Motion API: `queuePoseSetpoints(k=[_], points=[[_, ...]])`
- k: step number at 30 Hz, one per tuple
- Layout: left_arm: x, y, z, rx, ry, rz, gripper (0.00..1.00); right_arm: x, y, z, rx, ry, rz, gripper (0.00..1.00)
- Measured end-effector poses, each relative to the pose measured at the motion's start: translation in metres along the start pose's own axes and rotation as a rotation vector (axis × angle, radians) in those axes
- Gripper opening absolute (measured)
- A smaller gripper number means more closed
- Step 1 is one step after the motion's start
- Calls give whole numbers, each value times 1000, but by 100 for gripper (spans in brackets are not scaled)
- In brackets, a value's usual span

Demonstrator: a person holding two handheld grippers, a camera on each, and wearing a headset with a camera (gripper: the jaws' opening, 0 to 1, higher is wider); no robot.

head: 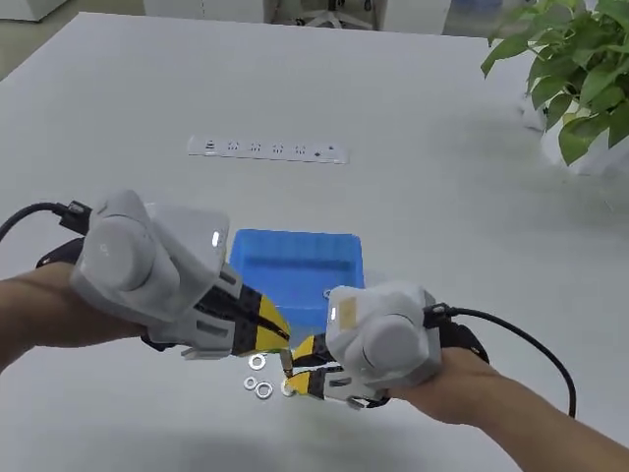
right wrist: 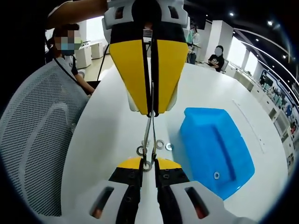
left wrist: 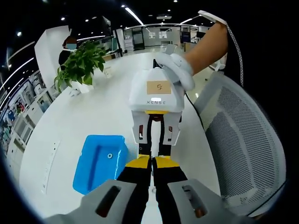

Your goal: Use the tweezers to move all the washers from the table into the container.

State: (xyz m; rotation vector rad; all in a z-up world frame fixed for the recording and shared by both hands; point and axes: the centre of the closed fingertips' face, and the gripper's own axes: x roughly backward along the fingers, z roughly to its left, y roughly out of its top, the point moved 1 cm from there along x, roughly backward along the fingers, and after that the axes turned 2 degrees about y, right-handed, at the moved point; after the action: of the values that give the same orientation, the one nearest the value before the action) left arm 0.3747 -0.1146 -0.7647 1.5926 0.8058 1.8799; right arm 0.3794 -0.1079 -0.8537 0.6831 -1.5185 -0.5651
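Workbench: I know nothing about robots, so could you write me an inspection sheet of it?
Surface: white table.
Job's things: blue container holding one washer; loose washers beside it; tweezers over them.
Clutter: power strip.
Grippers: left gripper shut on tweezers; right gripper shut at their tips.
Cables: black cable trailing from each gripper.
Surroundings: potted plant, mesh chair.

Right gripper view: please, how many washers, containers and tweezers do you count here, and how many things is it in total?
Container: 1
Tweezers: 1
Washers: 5 (1 inside the container, 4 outside it)
Total: 7
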Motion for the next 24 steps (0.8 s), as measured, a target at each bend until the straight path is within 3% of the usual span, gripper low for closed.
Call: queuePoseSetpoints(k=[15, 24], points=[[-7, -9, -8, 18, -22, 12, 5, -9, -9, 10, -16, 27, 15, 13], [-8, -10, -5, 33, -18, 0, 5, -11, -10, 10, -29, 31, 14, 14]])
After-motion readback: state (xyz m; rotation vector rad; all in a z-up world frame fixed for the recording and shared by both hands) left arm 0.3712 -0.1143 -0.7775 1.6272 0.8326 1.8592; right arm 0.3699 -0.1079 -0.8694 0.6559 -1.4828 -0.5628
